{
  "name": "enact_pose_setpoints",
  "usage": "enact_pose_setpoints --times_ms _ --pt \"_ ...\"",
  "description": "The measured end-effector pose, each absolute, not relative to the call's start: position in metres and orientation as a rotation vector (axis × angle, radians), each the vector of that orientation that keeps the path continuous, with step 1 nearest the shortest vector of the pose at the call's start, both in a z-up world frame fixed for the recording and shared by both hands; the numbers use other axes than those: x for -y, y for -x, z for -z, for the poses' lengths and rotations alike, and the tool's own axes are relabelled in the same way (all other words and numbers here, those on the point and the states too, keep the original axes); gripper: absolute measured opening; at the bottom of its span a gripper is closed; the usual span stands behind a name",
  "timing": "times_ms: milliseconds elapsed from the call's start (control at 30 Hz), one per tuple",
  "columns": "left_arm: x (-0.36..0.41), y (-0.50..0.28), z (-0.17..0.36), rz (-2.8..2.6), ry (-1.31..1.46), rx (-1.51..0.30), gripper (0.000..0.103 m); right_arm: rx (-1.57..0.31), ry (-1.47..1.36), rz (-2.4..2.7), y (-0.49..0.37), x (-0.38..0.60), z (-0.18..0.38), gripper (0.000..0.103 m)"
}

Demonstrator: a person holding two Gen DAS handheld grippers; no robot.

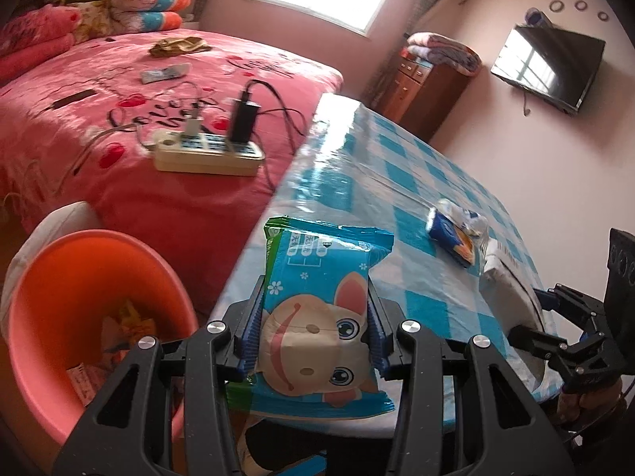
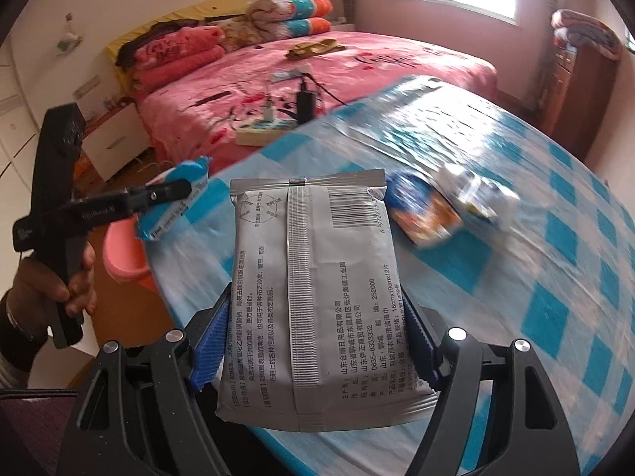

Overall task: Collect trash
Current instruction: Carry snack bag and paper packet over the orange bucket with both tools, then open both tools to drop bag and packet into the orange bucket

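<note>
A: Left claw: what does it grip?

B: A blue wipes pack printed with a cartoon animal. The blue pads press on both its sides, so the claw is clamped on it. The pack hangs over the near edge of the checked worktop, just beside the pink bin, which stands on the floor to the left and already holds wrappers.

A: And the right claw?

B: Its pads bear on both edges of a silver pouch, seam and barcode facing up. The jaws stand fairly wide, because the pouch is wide. The pouch sits above the worktop's near part.

A: What trash remains on the worktop?

B: A blue and orange wrapper and, touching it or just beside it, a crumpled white and blue wrapper; both are blurred.

A: What lies beyond?

B: A pink bed carrying a power strip with a black charger plugged in.
</note>
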State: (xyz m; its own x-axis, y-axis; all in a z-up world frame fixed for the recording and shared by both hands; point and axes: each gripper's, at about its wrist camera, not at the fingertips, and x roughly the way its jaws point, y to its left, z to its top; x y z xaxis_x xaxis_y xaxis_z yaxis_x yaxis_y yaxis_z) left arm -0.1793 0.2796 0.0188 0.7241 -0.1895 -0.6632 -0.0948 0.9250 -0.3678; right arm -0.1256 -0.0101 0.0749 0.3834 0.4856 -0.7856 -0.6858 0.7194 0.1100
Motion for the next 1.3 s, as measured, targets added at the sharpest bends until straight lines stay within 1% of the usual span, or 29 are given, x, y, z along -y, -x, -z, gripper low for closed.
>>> enact_pose_setpoints --times_ms 167,433,667,867,900,933,1000,1067,1100,1133,1200,1300 --pt "-0.31 0.198 -0.016 -0.023 0.42 -0.76 0.046 -0.906 0.262 -0.851 0.126 -0.024 -0.082 0.076" --pt "-0.364 0.228 -0.005 -0.181 0.464 -0.754 0.046 -0.875 0.323 -1.04 0.138 -0.107 -0.096 0.076" --pt "-0.401 0.247 0.007 -0.291 0.514 -0.752 0.046 -0.861 0.381 -1.16 0.147 -0.174 -0.094 0.076" --pt "-0.417 0.258 0.02 -0.354 0.54 -0.763 0.046 -0.845 0.389 -1.207 0.15 -0.223 -0.086 0.077" --pt "-0.419 0.26 0.021 -0.368 0.539 -0.767 0.051 -0.846 0.385 -1.218 0.149 -0.23 -0.083 0.078" --pt "-0.422 0.262 0.024 -0.398 0.538 -0.772 0.061 -0.848 0.384 -1.226 0.149 -0.236 -0.081 0.079" --pt "-0.428 0.266 0.024 -0.446 0.55 -0.769 0.069 -0.853 0.384 -1.206 0.148 -0.245 -0.075 0.084" --pt "-0.43 0.268 0.023 -0.462 0.551 -0.766 0.072 -0.863 0.36 -1.192 0.143 -0.241 -0.073 0.085" --pt "-0.43 0.269 0.021 -0.473 0.541 -0.766 0.077 -0.866 0.339 -1.185 0.142 -0.235 -0.073 0.089" --pt "-0.43 0.269 0.019 -0.491 0.521 -0.765 0.079 -0.866 0.327 -1.178 0.141 -0.23 -0.073 0.09" --pt "-0.43 0.269 0.015 -0.5 0.498 -0.758 0.079 -0.867 0.308 -1.153 0.138 -0.218 -0.073 0.09" --pt "-0.428 0.268 0.013 -0.499 0.502 -0.755 0.083 -0.863 0.28 -1.107 0.134 -0.197 -0.073 0.09"
